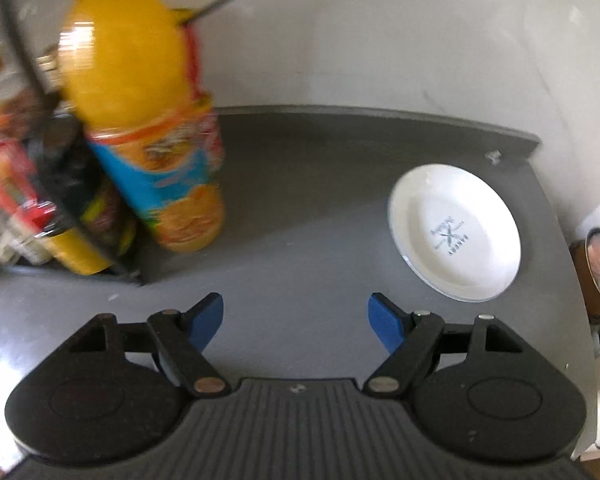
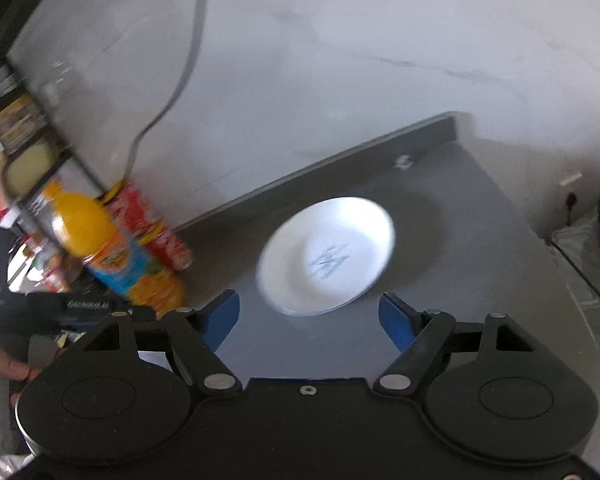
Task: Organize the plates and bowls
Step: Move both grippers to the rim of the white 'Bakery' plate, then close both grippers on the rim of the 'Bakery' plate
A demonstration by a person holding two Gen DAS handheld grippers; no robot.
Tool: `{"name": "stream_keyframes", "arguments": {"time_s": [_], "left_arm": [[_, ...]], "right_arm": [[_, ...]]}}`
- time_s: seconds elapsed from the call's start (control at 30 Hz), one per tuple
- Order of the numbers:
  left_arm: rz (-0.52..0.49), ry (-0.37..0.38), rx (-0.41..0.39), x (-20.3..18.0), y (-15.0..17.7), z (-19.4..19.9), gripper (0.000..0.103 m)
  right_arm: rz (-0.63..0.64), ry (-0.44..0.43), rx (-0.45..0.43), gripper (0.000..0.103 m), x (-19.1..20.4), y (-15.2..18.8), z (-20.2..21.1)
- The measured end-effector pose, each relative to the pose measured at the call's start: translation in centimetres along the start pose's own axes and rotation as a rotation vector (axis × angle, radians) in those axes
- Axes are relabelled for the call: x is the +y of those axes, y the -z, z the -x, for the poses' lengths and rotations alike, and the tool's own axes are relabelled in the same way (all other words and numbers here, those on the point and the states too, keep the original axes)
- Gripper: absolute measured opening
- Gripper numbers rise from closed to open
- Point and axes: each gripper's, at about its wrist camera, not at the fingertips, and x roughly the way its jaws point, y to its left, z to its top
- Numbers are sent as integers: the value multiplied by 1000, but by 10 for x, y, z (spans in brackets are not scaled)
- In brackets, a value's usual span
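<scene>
1. My left gripper [image 1: 296,318] is spread wide with nothing between its blue pads [image 1: 385,322]; it hovers over bare grey counter [image 1: 300,208], so I judge it is waiting rather than working.

2. My right gripper [image 2: 309,318] is equally wide and empty; its gap sits just below the near rim of the white plate [image 2: 325,250], which suggests I am lining up on that edge.

3. The white plate lies flat and alone on the counter near the back corner by the wall [image 2: 339,60]; from the left wrist view it is off to the right, well apart from my left tool; a printed logo shows in its centre, so it sits face up.

4. No bowl clearly shows on the counter; something round sits at the far right edge of both views, too cut off to name.

5. An orange juice bottle [image 1: 140,120] stands to the left in front of a red can [image 2: 160,232], beside a crowded rack of packets [image 1: 20,208]; these crowd that side, which is probably why the plate rests out in the open where a grip is easy.

6. A flat plate offers only its rim; I expect I must come in low and pinch the lip; a shallow bite could slip on glazed ceramic.

7. Both views are blurred, so fine detail is uncertain.
</scene>
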Motion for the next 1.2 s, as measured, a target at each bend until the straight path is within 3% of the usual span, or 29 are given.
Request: {"name": "stream_keyframes", "arguments": {"time_s": [0.3, 0.53, 0.73, 0.9, 1.0, 1.2], "left_arm": [[-22, 87, -3, -37, -10, -63, 77], [2, 134, -30, -52, -17, -93, 73], [75, 169, -3, -52, -28, -113, 59], [95, 211, 47, -55, -30, -138, 34], [52, 226, 45, -64, -33, -140, 29], [31, 208, 43, -77, -40, -144, 29]], "right_arm": [[-115, 76, 30, 76, -60, 5, -48], [-120, 43, 47, 72, -64, 4, -80], [-85, 46, 74, 67, -61, -6, -108], [-51, 75, 109, 59, -64, -12, -133], [-31, 99, 124, 56, -68, -17, -139], [-24, 114, 141, 47, -66, -21, -149]]}}
